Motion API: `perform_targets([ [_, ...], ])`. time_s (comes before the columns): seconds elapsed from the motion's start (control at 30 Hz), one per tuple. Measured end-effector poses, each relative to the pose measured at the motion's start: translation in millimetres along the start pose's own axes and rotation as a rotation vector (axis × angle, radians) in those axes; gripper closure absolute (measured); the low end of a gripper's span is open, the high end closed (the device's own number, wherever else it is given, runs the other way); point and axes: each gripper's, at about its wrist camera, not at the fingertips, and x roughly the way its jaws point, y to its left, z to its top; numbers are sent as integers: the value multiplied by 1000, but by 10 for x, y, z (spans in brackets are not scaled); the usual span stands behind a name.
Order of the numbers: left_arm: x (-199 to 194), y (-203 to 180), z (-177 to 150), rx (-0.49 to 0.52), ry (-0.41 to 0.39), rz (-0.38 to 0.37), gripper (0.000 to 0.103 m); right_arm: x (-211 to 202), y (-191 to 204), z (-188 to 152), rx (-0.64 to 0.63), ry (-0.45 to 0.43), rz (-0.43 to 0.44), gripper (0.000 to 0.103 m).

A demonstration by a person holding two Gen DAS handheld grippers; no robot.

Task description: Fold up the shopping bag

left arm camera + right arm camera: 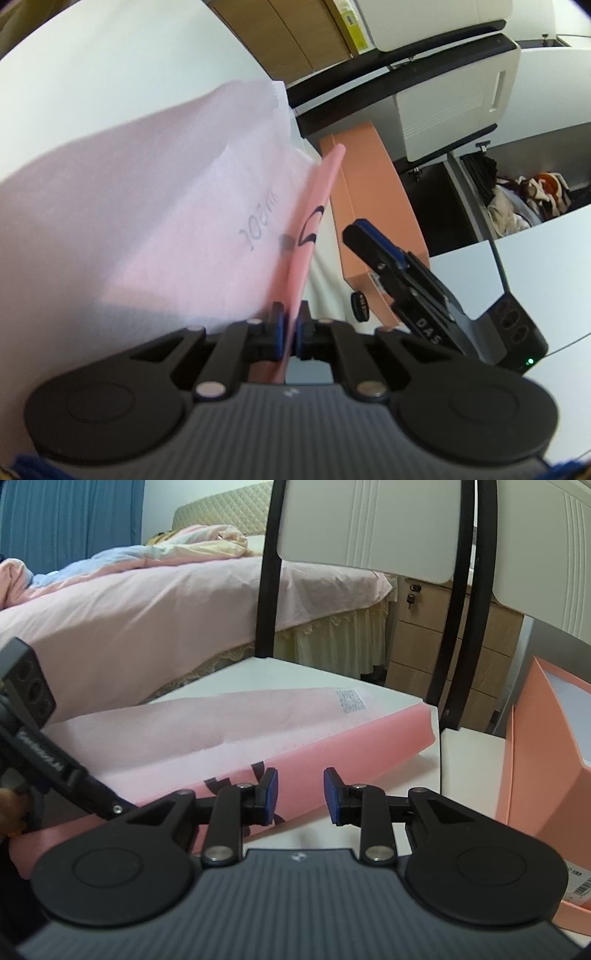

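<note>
A: Looking at the pink shopping bag (280, 734), how far along is the fold?

B: Partly, I'd judge. It lies on the white table (295, 672), and 1 panel is already lifted and carried over the rest, so you see the paler inside face with mirrored print. The fold is not yet laid flat or pressed, and any further folds are still to do

A: Who has hold of it?

B: The left gripper (290, 330). Its 2 blue pads are pinched nearly together on the thin pink edge of the bag, with the sheet rising straight up out of them

A: And the right gripper (301, 794)?

B: Its jaws stand partly apart with nothing between them. It hangs just in front of the bag's near edge, close to the black bow print, and I cannot tell that it touches the bag at all

A: Anything nearby to mind?

B: An orange box (546, 760) stands on the table just beside the bag, on the right
</note>
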Motion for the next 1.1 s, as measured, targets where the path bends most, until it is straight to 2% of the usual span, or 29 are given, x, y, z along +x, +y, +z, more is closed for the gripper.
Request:
perform_targets([
  [0.13, 15, 37, 11, -15, 7, -10, 96, -17, 45, 13, -1, -24, 39, 73],
  [0.3, 45, 95, 44, -55, 25, -44, 97, 146, 118, -11, -16, 11, 90, 73],
  [0.47, 73, 137, 76, -75, 50, -69, 97, 280, 149, -2, -26, -24, 157, 73],
  [0.67, 68, 123, 106, -66, 62, -67, 96, 515, 255, -25, -65, 51, 145, 73],
  [0.8, 26, -6, 100, 24, 43, -9, 94, 551, 254, -34, -78, 62, 109, 73],
  [1.0, -149, -131, 102, 99, -50, 55, 82, 516, 146, -71, -45, 81, 74, 73],
  [1.1, -183, -258, 71, 179, -82, 85, 68, 504, 127, -92, -46, 88, 51, 73],
])
